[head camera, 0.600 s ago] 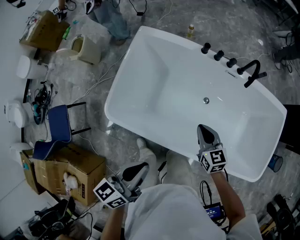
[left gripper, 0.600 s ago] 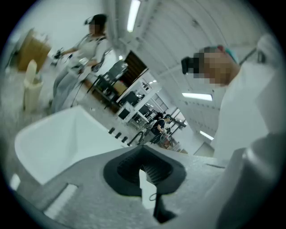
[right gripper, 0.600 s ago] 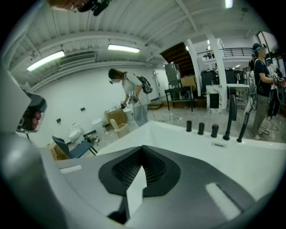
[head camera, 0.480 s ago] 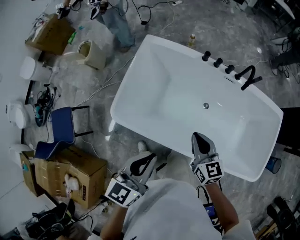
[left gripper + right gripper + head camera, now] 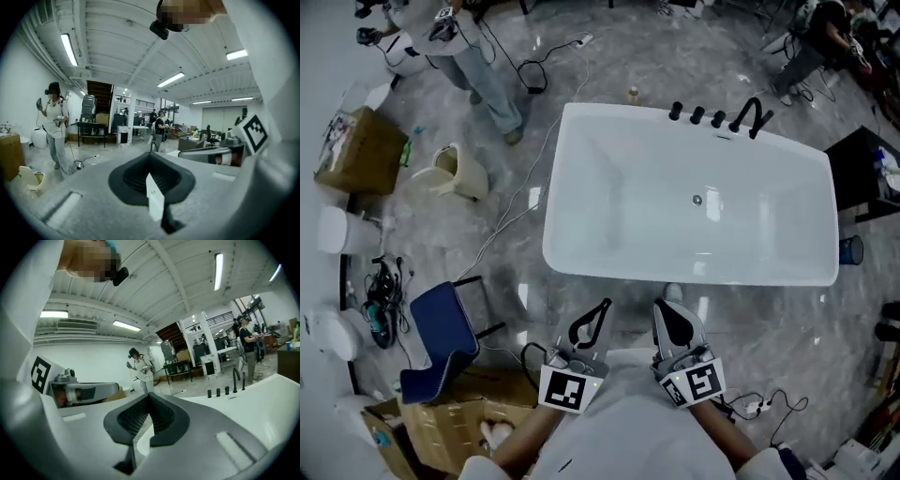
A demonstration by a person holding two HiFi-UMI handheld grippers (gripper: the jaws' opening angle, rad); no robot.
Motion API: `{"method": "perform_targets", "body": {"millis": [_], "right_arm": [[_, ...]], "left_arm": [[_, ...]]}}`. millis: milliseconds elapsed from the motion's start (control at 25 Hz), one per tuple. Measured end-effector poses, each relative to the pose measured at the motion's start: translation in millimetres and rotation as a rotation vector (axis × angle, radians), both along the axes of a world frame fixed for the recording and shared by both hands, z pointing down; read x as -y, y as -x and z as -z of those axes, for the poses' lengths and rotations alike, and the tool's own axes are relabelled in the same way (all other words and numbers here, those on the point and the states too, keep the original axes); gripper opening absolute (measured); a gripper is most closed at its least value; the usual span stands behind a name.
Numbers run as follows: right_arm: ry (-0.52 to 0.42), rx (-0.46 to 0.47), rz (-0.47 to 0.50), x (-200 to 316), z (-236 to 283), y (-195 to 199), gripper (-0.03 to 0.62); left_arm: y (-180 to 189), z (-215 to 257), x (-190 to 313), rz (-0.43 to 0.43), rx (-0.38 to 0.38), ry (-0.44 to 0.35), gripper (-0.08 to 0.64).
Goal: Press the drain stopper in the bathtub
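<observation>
The white bathtub (image 5: 581, 253) stands in the middle of the head view, with its small round metal drain stopper (image 5: 697, 200) on the tub floor near the far side. A black faucet (image 5: 750, 117) and black knobs (image 5: 697, 114) sit on the far rim. My left gripper (image 5: 602, 307) and right gripper (image 5: 667, 311) are held close to my body, side by side over the floor, short of the near rim. Both are shut and hold nothing. In the right gripper view the right gripper (image 5: 150, 394) points at the tub rim (image 5: 267, 390); the left gripper (image 5: 151, 153) points across the room.
A blue chair (image 5: 441, 328) and a cardboard box (image 5: 441, 431) stand at the lower left. A beige bin (image 5: 455, 173) and a floor cable (image 5: 516, 211) lie left of the tub. One person (image 5: 478, 56) stands at the upper left. A black table (image 5: 862, 169) and a blue cup (image 5: 850, 249) are right.
Both grippers have drawn back toward my body; the right one has left the tub's near rim. The tub now sits farther off and squarer in the head view.
</observation>
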State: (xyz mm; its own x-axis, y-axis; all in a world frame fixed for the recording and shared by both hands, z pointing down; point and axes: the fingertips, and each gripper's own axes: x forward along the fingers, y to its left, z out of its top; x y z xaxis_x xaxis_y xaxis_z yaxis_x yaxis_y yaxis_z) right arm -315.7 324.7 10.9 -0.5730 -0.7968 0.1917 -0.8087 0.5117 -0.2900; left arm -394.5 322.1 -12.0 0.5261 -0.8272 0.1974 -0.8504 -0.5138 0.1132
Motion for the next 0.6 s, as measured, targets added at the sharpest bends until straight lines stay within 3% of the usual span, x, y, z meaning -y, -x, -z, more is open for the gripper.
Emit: {"method": "perform_targets", "body": {"millis": [120, 240, 600], "right_arm": [[0.022, 0.026, -0.144, -44, 17, 45, -0.003], [0.021, 0.02, -0.238, -85, 31, 59, -0.006], [-0.048, -0.043, -0.415, -176, 52, 35, -0.005]], "left_arm": [[53, 2, -42, -0.117, 0.01, 0.057, 0.0], [72, 6, -67, -0.179, -0.026, 0.08, 0.0], [18, 36, -142, -0.338, -0.069, 0.031, 0.0]]}}
